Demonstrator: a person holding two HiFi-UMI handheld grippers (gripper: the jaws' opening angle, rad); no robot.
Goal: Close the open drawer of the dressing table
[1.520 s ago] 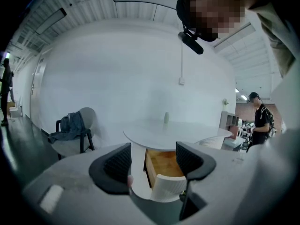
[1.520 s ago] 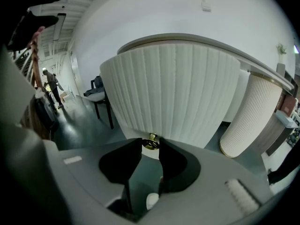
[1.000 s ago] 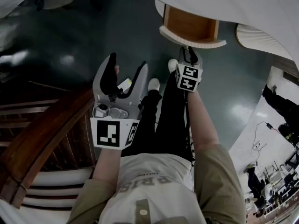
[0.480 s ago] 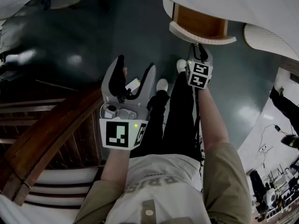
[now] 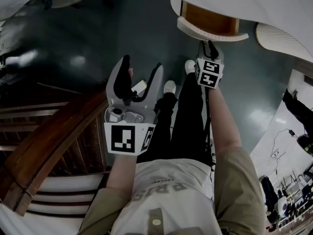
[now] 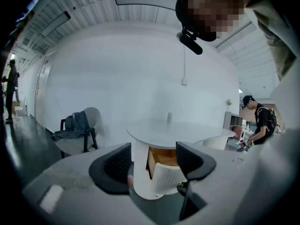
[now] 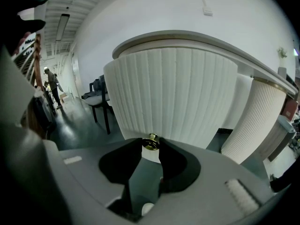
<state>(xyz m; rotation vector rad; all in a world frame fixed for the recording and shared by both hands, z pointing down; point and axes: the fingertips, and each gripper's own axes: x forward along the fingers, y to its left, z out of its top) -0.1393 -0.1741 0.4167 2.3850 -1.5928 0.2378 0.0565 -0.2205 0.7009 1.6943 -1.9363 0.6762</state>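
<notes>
The right tongs (image 7: 150, 149) are clamped on the small brass knob (image 7: 150, 142) of the white ribbed wooden drawer (image 7: 173, 93), which stands pulled out from under the round white table (image 5: 254, 4). The left tongs (image 6: 153, 156) hang apart, empty.

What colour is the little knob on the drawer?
The knob is shiny gold, clearest in the right gripper view.

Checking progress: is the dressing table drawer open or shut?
Open. The drawer juts out from under the tabletop, its wooden inside showing, and the right gripper grips its brass knob.
</notes>
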